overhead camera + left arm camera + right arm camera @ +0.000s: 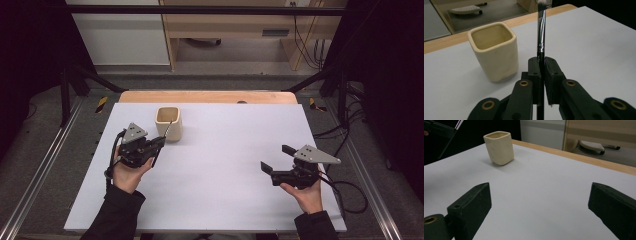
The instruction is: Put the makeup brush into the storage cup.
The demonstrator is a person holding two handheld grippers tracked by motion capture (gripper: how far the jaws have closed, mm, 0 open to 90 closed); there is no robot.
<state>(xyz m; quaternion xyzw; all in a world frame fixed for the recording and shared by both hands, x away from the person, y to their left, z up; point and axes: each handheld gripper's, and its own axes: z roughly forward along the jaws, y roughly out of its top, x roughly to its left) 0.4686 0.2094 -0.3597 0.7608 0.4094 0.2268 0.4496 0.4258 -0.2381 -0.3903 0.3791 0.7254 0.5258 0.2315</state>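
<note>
Brush (541, 32) is clamped between the closed jaws of the left hand-held gripper (540, 65), standing nearly upright with the bristle end pointing away from the hand, at about 4 o'clock of the cream cup (495, 50) and just beside it. I judge it light, thin and stiff in the handle, with a glossy shaft that could slip or pivot in a loose pinch; the grip sits low on the handle, which suits steering the tip. The cup looks ceramic: heavier, rigid, breakable, and likely to tip if nudged at its rim.

Across the bench (225, 165), at about 3 o'clock, the right hand-held gripper (274, 158) hovers with jaws spread wide, holding nothing.

Bristles are cut off at the top edge of the left gripper view; the handle's lower end is hidden behind the jaws. In the high view the brush is a faint line.
</note>
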